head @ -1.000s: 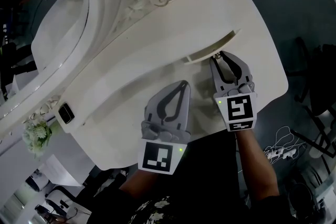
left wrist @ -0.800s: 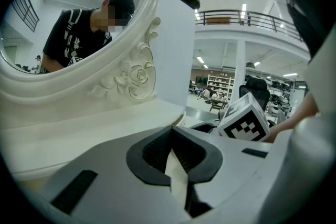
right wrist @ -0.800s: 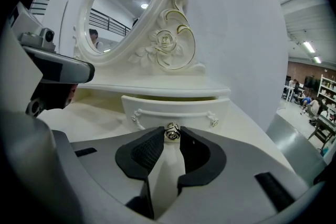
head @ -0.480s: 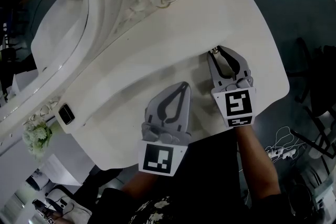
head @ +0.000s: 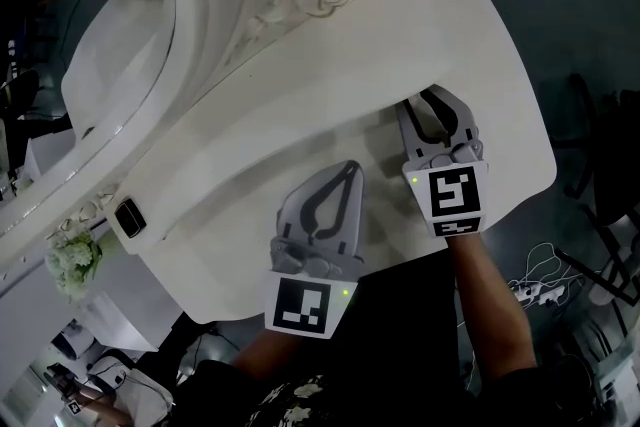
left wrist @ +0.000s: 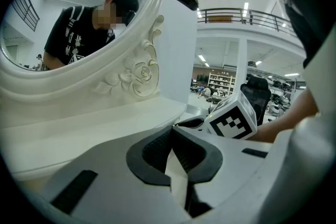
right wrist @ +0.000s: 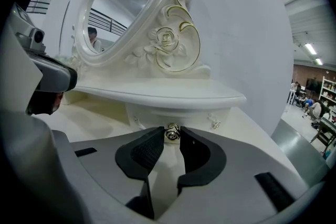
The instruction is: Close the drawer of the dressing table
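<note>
The white dressing table (head: 500, 65) carries a carved oval mirror (right wrist: 123, 5). In the right gripper view a small drawer front (right wrist: 152, 115) sits tucked under the curved shelf (right wrist: 163, 96), and its metal knob (right wrist: 172, 132) lies between the tips of my right gripper (right wrist: 171, 136), both pads touching it. From the head view the right gripper (head: 420, 100) points at the shelf's edge and the drawer itself is hidden. My left gripper (head: 350, 167) hovers over the tabletop to its left, jaws shut with nothing in them (left wrist: 171, 129).
A small dark device (head: 124, 215) and a bunch of white flowers (head: 70, 260) sit at the table's left end. The table's rounded front edge (head: 545, 165) runs just right of my right gripper. Cables (head: 535, 290) lie on the dark floor beyond it.
My right gripper has moved towards the mirror base with the knob between its jaws. The drawer front that stuck out from under the shelf has slid in out of the head view. The left gripper stayed put.
</note>
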The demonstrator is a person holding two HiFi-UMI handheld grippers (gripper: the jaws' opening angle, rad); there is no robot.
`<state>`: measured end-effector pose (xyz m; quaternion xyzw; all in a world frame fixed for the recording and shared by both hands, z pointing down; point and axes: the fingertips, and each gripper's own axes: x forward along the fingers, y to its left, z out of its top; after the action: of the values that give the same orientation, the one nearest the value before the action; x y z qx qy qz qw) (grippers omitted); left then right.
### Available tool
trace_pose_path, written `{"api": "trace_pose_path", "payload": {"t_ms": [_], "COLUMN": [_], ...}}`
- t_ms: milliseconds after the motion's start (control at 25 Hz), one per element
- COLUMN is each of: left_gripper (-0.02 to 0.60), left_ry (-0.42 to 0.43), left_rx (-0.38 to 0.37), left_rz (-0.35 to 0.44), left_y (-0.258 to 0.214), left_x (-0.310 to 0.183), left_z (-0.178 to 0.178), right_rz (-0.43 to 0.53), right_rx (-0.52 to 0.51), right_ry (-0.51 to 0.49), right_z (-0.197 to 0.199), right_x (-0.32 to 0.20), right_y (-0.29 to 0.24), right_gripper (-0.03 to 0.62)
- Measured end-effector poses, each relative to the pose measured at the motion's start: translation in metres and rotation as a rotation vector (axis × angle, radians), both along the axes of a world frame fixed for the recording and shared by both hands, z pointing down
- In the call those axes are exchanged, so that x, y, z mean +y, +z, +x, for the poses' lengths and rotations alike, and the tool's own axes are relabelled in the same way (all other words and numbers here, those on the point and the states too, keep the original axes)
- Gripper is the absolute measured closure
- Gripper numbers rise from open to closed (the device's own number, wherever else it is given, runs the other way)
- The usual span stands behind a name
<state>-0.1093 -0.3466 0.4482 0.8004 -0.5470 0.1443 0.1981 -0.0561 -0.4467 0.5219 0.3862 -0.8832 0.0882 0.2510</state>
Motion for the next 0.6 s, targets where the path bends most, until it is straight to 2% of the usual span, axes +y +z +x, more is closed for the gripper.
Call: {"api": "trace_pose_path", "payload": {"t_ms": [200,280,400,600], "left_gripper": [0.58,0.578,0.58,0.579], "left_ry": [-0.007,-0.011,-0.021,-0.043], "left_rx": [-0.003,-0.011,-0.017,-0.039], "left_rz": [0.005,0.009,0.008,0.034], "left_y": [-0.002,-0.004,-0.005,-0.011], "left_x": [-0.001,0.001,0.004,0.007], "left_z": [-0.002,-0.003,-0.004,-0.002], "right_rz": [0.029,0.044,0.042,0.063], "right_rx": [0.012,0.015,0.018,0.008], "right_ry": [-0.002,-0.01,-0.011,0.005], "right_z": [0.0,-0.001,0.004,0.021], "right_x": [-0.001,-0.001,0.002,0.011], "right_y": [-0.001,-0.002,-0.002,-0.011], "right_gripper": [0.505,0.468,0.447,0.45]}}
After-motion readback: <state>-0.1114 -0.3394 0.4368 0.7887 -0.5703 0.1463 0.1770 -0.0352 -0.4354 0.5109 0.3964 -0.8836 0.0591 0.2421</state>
